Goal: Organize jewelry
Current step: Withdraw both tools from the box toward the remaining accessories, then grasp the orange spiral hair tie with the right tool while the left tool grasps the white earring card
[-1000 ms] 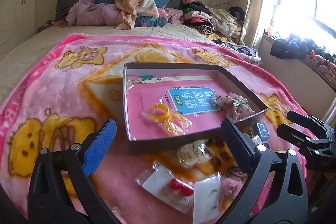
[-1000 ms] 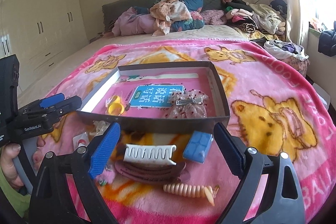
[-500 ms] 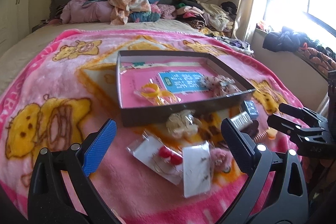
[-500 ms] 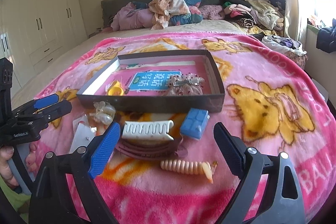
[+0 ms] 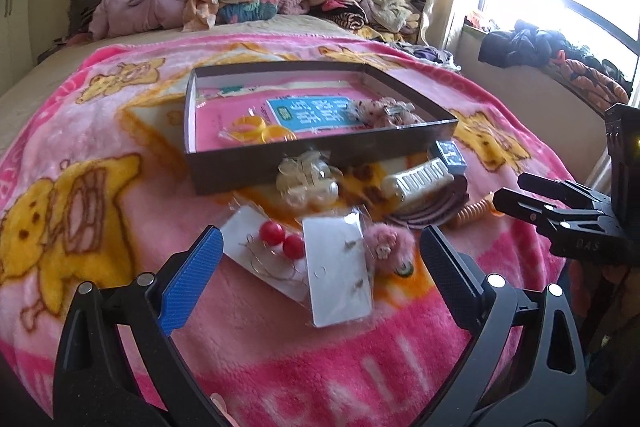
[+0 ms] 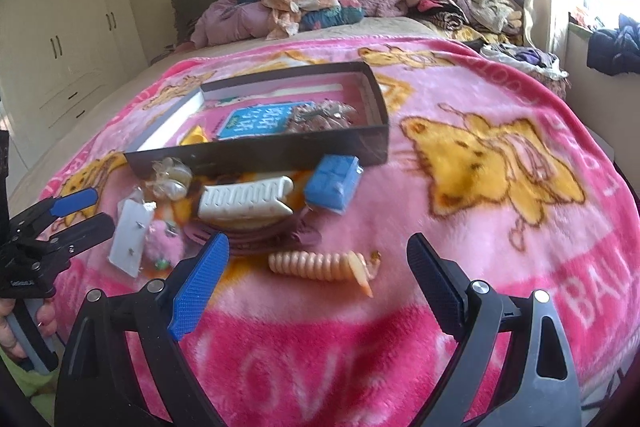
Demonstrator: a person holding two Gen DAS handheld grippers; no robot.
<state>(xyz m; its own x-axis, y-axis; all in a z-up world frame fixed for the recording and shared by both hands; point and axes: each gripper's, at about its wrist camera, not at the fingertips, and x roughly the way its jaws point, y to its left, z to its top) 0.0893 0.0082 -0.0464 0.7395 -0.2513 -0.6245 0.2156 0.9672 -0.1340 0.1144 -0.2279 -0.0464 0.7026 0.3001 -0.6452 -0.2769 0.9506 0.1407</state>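
Two grippers are held over a pink blanket [image 6: 500,107], nothing gripped: left gripper [image 5: 320,267] w/ fingers spread wide above a card of red bead earrings [image 5: 276,245] & a white earring card [image 5: 336,267], right gripper [image 6: 318,279] equally wide open above a peach spiral hair tie [image 6: 320,261]. Most jewelry is seen lying loose just in front of the dark box [image 5: 320,151]: white hair clip [image 6: 244,201], blue clip [image 6: 332,181], pink fluffy piece [image 5: 386,241], clear bag of pearly bits [image 5: 306,177]. Inside the box are found a yellow ring [image 5: 250,125] & a dotted bow clip [image 5: 380,109].
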